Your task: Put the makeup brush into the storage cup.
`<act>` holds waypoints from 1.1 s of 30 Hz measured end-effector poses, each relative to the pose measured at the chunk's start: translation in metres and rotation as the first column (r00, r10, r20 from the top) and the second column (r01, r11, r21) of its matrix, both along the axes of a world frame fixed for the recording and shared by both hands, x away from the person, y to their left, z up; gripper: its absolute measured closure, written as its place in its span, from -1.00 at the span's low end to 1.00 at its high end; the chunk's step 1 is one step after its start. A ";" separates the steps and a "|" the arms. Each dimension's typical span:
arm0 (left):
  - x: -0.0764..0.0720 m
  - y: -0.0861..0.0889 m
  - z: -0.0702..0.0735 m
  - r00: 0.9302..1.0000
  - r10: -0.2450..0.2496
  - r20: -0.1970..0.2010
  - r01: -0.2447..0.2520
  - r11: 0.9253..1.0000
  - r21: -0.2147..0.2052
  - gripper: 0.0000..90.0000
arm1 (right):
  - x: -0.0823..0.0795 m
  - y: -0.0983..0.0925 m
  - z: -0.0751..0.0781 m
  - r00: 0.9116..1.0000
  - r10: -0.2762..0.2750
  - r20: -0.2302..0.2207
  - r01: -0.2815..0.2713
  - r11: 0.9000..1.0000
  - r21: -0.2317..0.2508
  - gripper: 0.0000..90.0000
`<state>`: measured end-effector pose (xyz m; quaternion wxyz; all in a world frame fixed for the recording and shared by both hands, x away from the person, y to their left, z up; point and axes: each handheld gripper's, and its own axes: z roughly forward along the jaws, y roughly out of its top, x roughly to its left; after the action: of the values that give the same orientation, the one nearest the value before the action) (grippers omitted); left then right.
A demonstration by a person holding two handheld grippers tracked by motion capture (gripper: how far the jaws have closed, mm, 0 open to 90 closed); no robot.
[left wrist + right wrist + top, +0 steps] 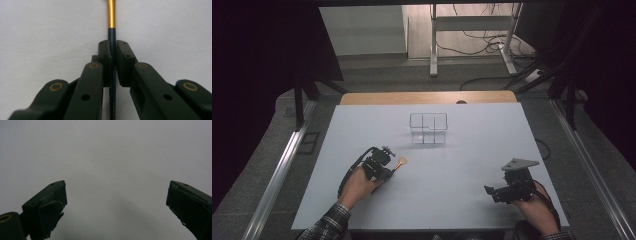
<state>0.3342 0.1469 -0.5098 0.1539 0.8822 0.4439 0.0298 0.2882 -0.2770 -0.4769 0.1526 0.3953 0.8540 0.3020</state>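
Your black left claw (113, 62) grips a navy-and-gold brush (111, 15); your sleeve (328, 225) is plaid, the surface (472, 165) white.

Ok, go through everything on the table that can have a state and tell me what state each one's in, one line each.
Left claw: shut on the thin dark-blue and gold brush handle.
Thin dark-blue and gold brush handle: pinched between the pads, lying along the white table.
Right claw: open, nothing between its pads.
Clear plastic divided container: upright, looks empty.
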 end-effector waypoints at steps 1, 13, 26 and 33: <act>0.000 0.000 0.000 1.000 -0.002 0.002 0.002 1.000 0.000 0.85 | 0.000 0.000 0.000 1.000 -0.002 -0.002 0.002 1.000 0.001 -0.93; 0.000 0.002 0.000 0.999 -0.036 0.022 0.036 0.999 -0.004 0.85 | 0.000 0.000 0.000 1.000 -0.002 0.002 0.002 1.000 0.005 -0.93; -0.004 0.011 0.010 0.997 -0.051 0.060 0.055 0.997 -0.060 0.85 | 0.000 -0.001 0.001 1.000 -0.009 0.005 0.009 1.000 0.014 -0.93; -0.008 0.012 0.016 0.994 -0.068 0.081 0.075 0.993 -0.089 0.85 | 0.000 -0.002 0.001 1.000 -0.009 0.004 0.009 1.000 0.017 -0.93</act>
<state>0.3260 0.1590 -0.4943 0.2122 0.8877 0.4068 0.0381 0.2878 -0.2790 -0.4757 0.1524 0.3996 0.8492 0.3097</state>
